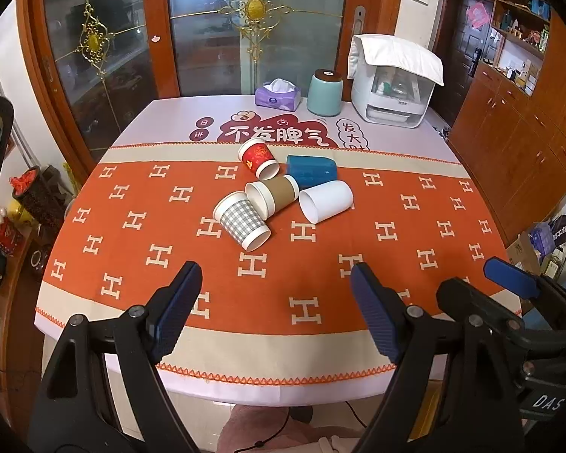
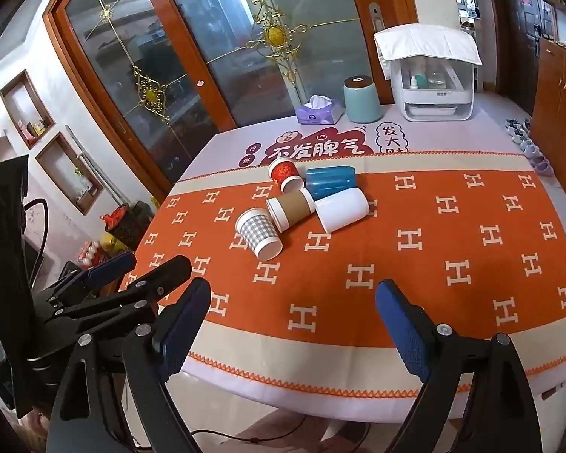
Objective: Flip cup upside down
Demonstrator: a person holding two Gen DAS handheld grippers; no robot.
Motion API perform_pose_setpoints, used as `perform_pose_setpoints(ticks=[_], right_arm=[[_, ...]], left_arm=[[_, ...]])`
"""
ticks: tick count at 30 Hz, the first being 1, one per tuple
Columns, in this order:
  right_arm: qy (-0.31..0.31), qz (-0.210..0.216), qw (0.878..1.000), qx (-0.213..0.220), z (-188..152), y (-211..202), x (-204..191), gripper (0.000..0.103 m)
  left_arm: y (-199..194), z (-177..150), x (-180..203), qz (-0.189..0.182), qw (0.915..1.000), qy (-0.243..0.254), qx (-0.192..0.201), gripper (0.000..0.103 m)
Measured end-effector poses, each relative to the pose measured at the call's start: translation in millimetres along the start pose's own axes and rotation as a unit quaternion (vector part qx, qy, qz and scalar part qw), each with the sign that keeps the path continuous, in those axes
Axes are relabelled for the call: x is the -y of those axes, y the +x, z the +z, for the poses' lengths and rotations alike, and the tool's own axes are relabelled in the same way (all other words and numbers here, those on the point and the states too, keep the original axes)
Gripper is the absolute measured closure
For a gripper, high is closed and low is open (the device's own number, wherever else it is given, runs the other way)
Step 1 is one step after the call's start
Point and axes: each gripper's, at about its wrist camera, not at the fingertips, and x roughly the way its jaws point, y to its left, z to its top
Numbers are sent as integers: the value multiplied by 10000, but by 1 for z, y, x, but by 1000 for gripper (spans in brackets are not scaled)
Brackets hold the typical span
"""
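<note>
The left hand-held gripper (image 1: 275, 298) hangs over the near edge of the counter (image 1: 452, 204), its blue-padded fingers (image 1: 179, 309) spread wide apart, holding nothing and touching nothing. The right hand-held gripper (image 2: 294, 321) is likewise released, jaws wide, empty, above the near edge, just beside the left one.

Five cups lie on their sides in a cluster near the middle of the orange cloth (image 1: 132, 264), well apart from both grippers. Nearest is the checked cup (image 1: 241, 221), mouth toward the near side. Touching it behind is the brown cup (image 1: 273, 196), and beside that the white cup (image 1: 326, 200), its mouth facing near-left. Farther back lie the red cup (image 1: 258, 156) and the blue cup (image 1: 311, 170), close together.

At the far edge stand a tissue pack (image 1: 277, 94), a teal canister (image 1: 324, 92) and a white appliance (image 1: 392, 87) with a cloth on top.
</note>
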Motion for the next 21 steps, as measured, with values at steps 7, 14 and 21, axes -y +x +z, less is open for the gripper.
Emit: perform_pose_setpoints(ticks=[7,14,21], right_arm=[[-12,10,10000,-7,-1,2,-1,13],[-41,-1,10000,8,-2,4,-3,13],[-24,-8,10000,9,-2,3,-1,13]], left_arm=[[2,-1,0,-4,10000,6,-6,27],[1,-3,-1,-5,10000,7,10,27],[2,-4,1,-6,10000,28,0,27]])
